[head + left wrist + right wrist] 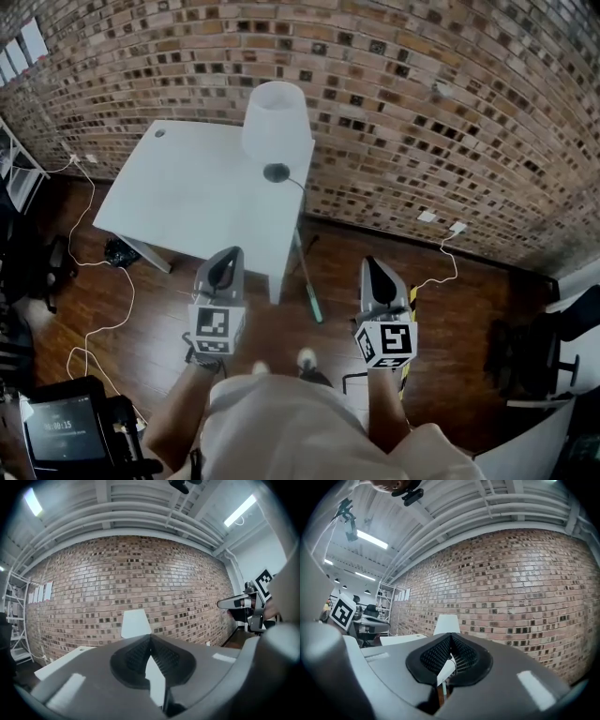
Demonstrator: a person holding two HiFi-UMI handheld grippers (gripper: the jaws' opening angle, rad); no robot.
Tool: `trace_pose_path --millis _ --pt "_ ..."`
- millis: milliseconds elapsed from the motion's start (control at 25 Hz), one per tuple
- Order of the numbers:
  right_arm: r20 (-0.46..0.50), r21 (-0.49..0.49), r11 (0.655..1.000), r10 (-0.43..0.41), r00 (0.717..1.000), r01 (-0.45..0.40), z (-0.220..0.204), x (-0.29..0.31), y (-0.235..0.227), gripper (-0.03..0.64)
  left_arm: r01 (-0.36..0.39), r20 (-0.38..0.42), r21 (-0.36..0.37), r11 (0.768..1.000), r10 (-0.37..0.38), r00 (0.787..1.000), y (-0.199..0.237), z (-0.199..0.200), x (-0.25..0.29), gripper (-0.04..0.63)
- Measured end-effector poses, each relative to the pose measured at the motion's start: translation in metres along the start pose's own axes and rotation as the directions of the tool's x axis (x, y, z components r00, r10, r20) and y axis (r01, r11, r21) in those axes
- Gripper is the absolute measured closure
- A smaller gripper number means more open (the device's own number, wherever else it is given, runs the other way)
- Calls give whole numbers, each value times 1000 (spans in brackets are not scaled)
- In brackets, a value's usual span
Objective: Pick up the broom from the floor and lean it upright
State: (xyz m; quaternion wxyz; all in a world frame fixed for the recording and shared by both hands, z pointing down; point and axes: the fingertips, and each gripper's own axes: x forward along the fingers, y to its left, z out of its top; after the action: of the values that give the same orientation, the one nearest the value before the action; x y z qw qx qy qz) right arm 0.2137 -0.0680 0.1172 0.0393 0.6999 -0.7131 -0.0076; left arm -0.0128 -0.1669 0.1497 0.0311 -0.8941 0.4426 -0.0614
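Observation:
The broom [307, 278] shows in the head view as a thin pole with a greenish lower end on the wood floor, just right of the white table's near corner. Whether it lies flat or leans on the table I cannot tell. My left gripper [225, 266] is held out level to the left of the pole, and my right gripper [376, 273] to its right, both apart from it. In the left gripper view the left gripper [150, 637] has its jaws together with nothing in them. The right gripper [451, 636] is likewise shut and empty.
A white table [187, 202] stands against the brick wall [422, 103] with a white lamp [276, 120] on it. White cables [108, 281] trail over the floor at left. Black chairs [530, 356] stand at right, and a device with a screen [61, 427] at bottom left.

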Motion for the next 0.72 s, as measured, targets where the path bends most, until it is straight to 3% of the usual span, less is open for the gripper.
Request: trace_pose_path --millis 360,720 --pt "-9 -26 999 -40 999 40 5 -19 32 606 64 9 22 998 -64 998 7 2 -30 595" --pt "-14 -73 996 -49 999 48 4 -76 59 604 163 22 14 987 -163 986 -28 -21 -75 595"
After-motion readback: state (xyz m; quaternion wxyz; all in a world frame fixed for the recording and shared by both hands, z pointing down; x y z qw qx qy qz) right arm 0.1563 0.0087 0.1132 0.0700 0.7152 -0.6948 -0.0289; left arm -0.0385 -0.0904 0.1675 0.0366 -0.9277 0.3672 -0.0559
